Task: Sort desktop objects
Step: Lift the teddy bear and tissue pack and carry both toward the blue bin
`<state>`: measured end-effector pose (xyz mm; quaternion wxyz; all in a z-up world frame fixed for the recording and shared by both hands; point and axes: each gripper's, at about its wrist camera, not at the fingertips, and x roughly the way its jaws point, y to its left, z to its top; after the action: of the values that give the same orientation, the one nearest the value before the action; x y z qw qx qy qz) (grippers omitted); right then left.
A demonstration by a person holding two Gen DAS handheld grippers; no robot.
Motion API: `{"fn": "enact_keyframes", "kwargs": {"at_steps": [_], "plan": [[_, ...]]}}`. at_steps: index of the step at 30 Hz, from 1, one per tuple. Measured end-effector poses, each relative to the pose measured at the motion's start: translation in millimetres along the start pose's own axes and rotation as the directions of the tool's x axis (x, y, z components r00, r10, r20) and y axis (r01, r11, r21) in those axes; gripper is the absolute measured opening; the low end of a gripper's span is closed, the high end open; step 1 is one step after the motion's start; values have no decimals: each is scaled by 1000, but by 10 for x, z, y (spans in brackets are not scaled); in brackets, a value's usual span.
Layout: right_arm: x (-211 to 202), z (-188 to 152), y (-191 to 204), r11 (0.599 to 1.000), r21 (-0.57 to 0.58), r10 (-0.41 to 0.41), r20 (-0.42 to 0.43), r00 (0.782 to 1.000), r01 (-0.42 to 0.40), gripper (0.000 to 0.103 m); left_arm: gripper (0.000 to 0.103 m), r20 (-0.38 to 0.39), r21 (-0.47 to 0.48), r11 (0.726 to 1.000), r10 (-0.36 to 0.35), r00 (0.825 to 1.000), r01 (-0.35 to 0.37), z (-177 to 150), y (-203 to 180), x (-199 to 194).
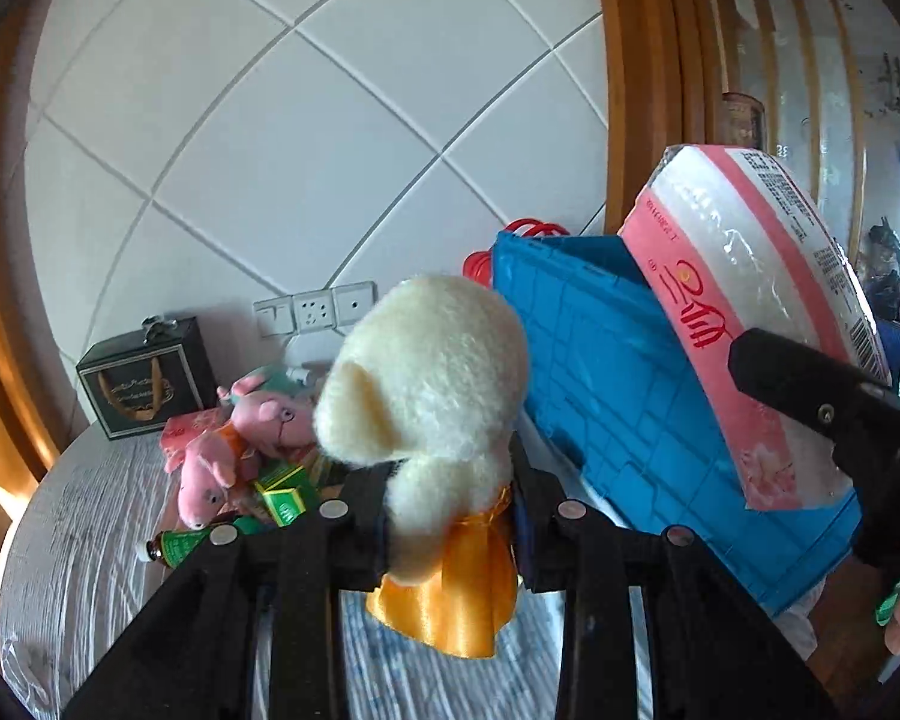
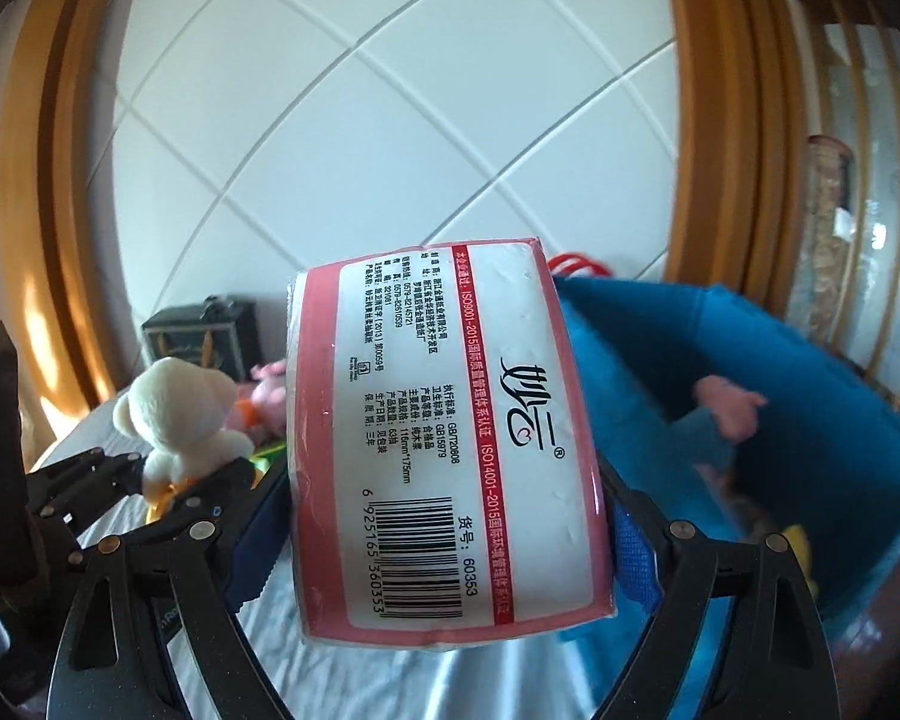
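My left gripper (image 1: 450, 510) is shut on a white plush bear (image 1: 426, 372) with an orange satin skirt, held above the table; the bear also shows in the right wrist view (image 2: 174, 414). My right gripper (image 2: 450, 516) is shut on a pink-and-white tissue pack (image 2: 444, 444), held up beside a blue bin (image 2: 810, 420). In the left wrist view the pack (image 1: 744, 312) sits in front of the bin (image 1: 606, 372), with a right gripper finger (image 1: 810, 390) across it. A pink plush lies inside the bin (image 2: 729, 405).
On the grey table (image 1: 90, 510) lie pink pig plushes (image 1: 234, 444), green boxes (image 1: 285, 492), a small green bottle (image 1: 177, 543) and a pink tissue pack (image 1: 180, 432). A dark gift box (image 1: 144, 378) stands by the wall. Something red (image 1: 528, 231) shows behind the bin.
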<state>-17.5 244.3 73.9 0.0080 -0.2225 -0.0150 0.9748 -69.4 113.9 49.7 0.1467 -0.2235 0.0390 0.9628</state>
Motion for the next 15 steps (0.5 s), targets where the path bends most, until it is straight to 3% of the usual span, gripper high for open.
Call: {"fn": "enact_keyframes", "kwargs": {"at_steps": [4,7,15], "plan": [[-248,162,-726,999,28,-39,72,997,38,90,30,59,-3,999,-39,998,39,306,-687,8],[-349,215,-1349,996,34,-80,91,993,77,90,30,60,-8,998,-66,996,67,518,-1243,96],[-112,79,-2888,986,58,-155,-14,988,155,90,30,-90,-9,993,-121,989,121,816,-2544,478]]}}
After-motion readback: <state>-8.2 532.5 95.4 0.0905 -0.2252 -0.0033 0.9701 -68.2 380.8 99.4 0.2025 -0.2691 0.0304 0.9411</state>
